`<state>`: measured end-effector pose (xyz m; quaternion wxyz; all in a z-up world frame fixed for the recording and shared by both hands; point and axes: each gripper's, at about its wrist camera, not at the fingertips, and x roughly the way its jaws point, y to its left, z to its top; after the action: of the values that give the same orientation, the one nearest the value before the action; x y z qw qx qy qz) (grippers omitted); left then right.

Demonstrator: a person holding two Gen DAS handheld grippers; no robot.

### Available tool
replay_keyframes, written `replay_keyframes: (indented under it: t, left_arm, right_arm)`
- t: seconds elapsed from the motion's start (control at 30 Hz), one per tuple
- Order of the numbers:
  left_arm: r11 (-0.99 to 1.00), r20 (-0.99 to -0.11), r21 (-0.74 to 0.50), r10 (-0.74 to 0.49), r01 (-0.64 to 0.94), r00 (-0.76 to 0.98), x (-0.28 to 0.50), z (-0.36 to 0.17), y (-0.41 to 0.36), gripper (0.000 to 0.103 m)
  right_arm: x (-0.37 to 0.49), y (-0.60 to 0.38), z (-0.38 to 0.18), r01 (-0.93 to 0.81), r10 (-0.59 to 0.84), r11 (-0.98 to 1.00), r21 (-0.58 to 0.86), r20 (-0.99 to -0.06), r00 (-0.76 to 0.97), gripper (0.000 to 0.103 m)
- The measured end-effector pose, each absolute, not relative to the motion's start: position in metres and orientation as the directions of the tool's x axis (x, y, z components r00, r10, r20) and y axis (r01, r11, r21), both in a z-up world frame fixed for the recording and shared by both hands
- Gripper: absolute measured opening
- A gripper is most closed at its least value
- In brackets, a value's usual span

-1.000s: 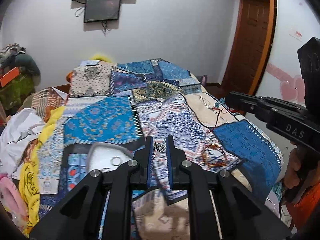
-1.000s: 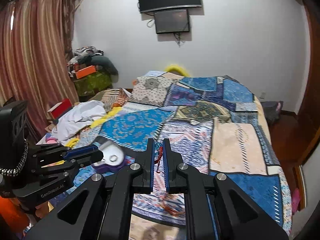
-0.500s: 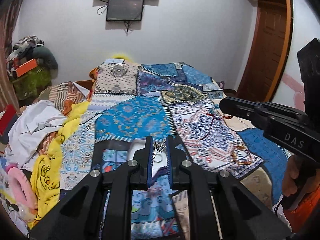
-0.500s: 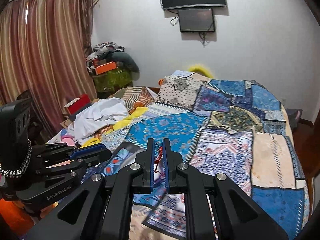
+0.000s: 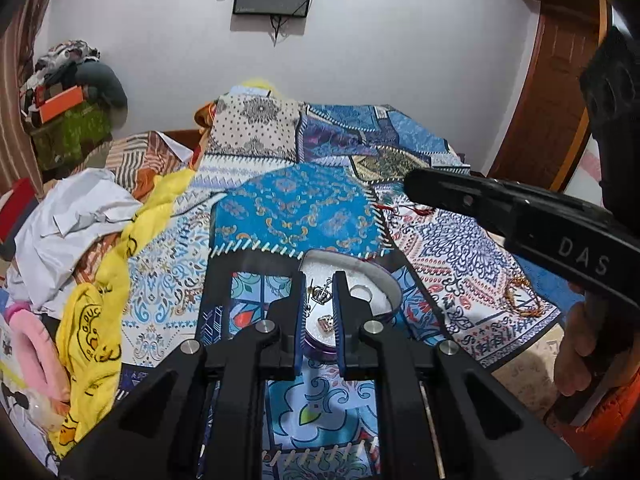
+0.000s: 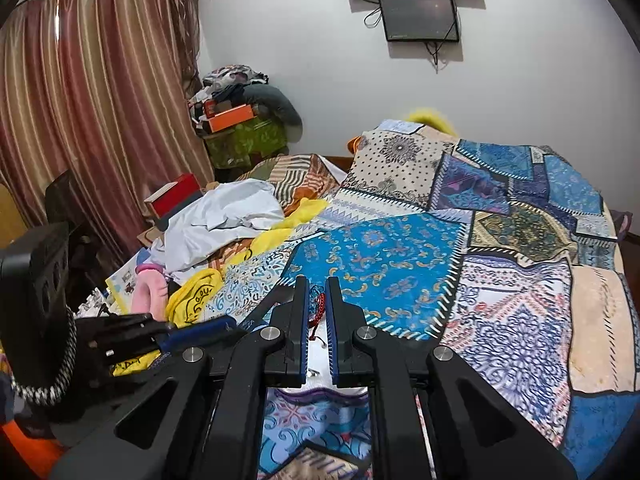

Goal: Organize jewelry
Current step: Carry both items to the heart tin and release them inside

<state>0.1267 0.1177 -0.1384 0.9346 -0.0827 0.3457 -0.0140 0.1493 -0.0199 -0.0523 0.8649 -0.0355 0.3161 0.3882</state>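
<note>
Your left tool (image 5: pixel 320 294) pinches a silver crown charm (image 5: pixel 319 294) above the heart-shaped tin (image 5: pixel 394 286) directly ahead, your right tool (image 6: pixel 317 308) pinches a red bead string (image 6: pixel 318 312); next, release both inside.

Matt black plastic tongs (image 5: pixel 318 304) with shiny metal screws (image 5: pixel 265 326). Printed patchwork cloth bedspread (image 5: pixel 296 216), soft, matt. Glossy metal tin (image 5: pixel 386 280), white lining. Silvery metal charm (image 5: pixel 319 295). Red beaded string (image 6: pixel 318 312). Polished wood door (image 5: pixel 556 60).
</note>
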Motion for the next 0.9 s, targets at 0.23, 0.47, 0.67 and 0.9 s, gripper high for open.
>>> replay_keyframes:
  t: [0.23, 0.47, 0.67, 0.9]
  left_arm:
    - [0.984, -0.671, -0.178, -0.112, -0.013, 0.733, 0.146, -0.157, 0.116, 0.011]
    - [0.98, -0.696, -0.198, -0.137, -0.006, 0.705, 0.159, -0.172, 0.116, 0.011]
    - [0.98, -0.703, -0.199, -0.133, -0.014, 0.698, 0.159, -0.175, 0.116, 0.011]
    - [0.981, -0.706, -0.196, -0.131, -0.014, 0.696, 0.156, -0.172, 0.116, 0.012]
  right_arm:
    - [0.163, -0.005, -0.071, -0.698, 0.637, 0.69, 0.192, -0.619, 0.459, 0.007]
    - [0.173, 0.002, -0.082, -0.697, 0.625, 0.686, 0.208, -0.66, 0.418, 0.007]
    - [0.178, 0.006, -0.092, -0.694, 0.614, 0.684, 0.222, -0.689, 0.385, 0.007]
    - [0.178, 0.009, -0.096, -0.694, 0.594, 0.686, 0.217, -0.718, 0.362, 0.009]
